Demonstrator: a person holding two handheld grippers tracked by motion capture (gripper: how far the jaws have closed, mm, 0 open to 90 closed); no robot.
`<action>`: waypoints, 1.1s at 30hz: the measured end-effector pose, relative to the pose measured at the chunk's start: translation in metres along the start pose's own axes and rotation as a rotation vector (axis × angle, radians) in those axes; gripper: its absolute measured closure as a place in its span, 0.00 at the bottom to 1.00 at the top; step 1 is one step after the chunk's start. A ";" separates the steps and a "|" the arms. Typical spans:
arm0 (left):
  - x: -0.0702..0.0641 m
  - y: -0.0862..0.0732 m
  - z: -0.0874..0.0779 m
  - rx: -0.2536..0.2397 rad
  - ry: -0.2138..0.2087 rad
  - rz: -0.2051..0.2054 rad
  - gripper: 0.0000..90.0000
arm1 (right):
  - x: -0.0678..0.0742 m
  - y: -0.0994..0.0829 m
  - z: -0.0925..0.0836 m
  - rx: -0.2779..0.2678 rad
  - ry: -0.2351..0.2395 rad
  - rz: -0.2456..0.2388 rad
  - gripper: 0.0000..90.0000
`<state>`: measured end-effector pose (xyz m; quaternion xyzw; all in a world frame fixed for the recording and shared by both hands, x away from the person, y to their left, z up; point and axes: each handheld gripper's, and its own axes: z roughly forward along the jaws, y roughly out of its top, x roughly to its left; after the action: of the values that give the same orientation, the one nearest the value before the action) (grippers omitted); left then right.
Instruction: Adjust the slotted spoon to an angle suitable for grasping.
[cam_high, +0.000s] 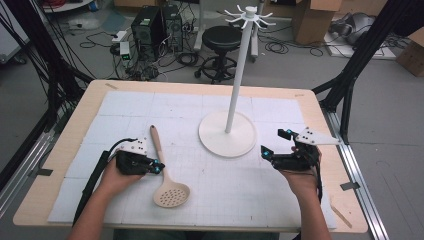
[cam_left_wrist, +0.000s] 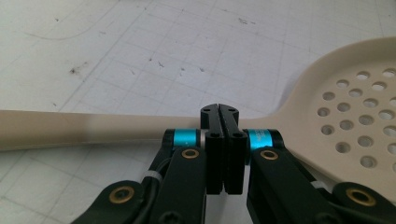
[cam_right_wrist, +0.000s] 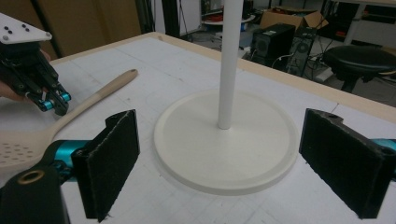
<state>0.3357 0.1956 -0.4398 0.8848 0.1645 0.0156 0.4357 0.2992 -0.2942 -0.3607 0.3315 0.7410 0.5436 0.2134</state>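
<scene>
A beige slotted spoon (cam_high: 171, 194) lies flat on the white gridded mat, handle pointing to the far side. My left gripper (cam_high: 159, 167) sits low at the left of the handle's lower part. In the left gripper view its jaws are shut (cam_left_wrist: 219, 109) with nothing between them, the tips right at the spoon handle (cam_left_wrist: 116, 126). My right gripper (cam_high: 276, 142) stands open just right of the white hook stand's round base (cam_high: 220, 137). The right gripper view shows its pads (cam_right_wrist: 116, 163) wide apart and empty, facing the base (cam_right_wrist: 224, 149), with the spoon (cam_right_wrist: 93, 95) and left gripper (cam_right_wrist: 49, 100) beyond.
The stand's thin pole (cam_high: 235, 85) rises to a ring of hooks (cam_high: 249, 17). The wooden table edge (cam_high: 200, 82) frames the mat. Beyond the table are a black stool (cam_high: 221, 40), computer towers (cam_high: 150, 27) and cardboard boxes (cam_high: 315, 20).
</scene>
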 end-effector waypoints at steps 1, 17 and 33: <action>0.000 0.000 0.000 0.002 0.000 -0.002 0.99 | 0.000 0.000 -0.001 0.001 -0.001 0.005 0.12; -0.002 0.021 0.001 -0.097 0.064 -0.049 0.98 | 0.000 -0.001 0.001 0.008 -0.002 0.003 0.12; -0.006 0.013 0.012 0.028 0.002 -0.058 1.00 | -0.001 -0.003 0.001 0.013 -0.005 0.005 0.12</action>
<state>0.3357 0.1775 -0.4362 0.8856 0.1906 0.0016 0.4235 0.2997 -0.2949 -0.3643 0.3362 0.7432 0.5384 0.2116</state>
